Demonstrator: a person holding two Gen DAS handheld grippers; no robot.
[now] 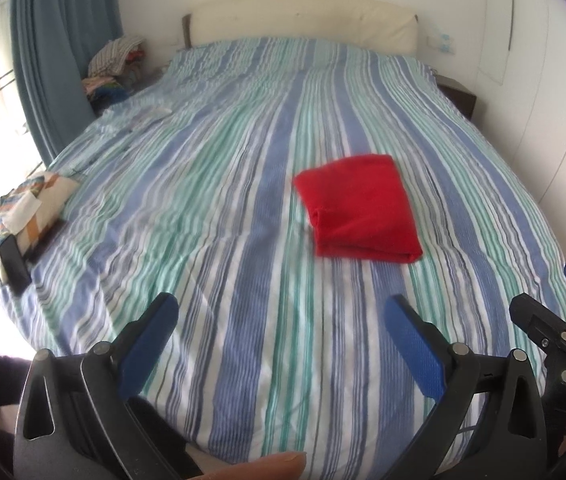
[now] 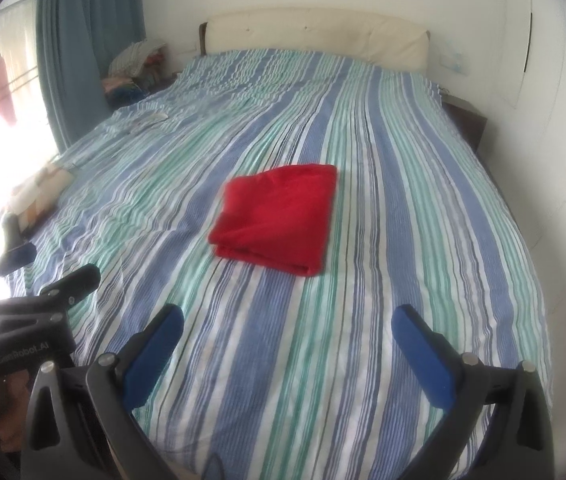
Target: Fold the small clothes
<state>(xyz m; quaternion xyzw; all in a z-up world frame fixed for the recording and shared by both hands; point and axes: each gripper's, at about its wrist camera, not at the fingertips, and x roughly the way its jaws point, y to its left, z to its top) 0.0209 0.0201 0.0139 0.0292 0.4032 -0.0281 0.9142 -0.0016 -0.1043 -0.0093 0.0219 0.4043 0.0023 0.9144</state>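
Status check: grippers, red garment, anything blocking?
Left gripper open, empty. Right gripper open, empty. Red garment folded on striped bedspread, untouched. Nothing blocking.

Left claw (image 1: 283,312), right claw (image 2: 289,320): black frames, blue pads, silver screws.

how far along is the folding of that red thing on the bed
Done: the red garment lies folded into a compact rectangle on the striped bedspread. In hand: nothing; the left gripper and right gripper are both open and empty, short of it. Left: possibly the patterned cloth pile at the bed's edge.
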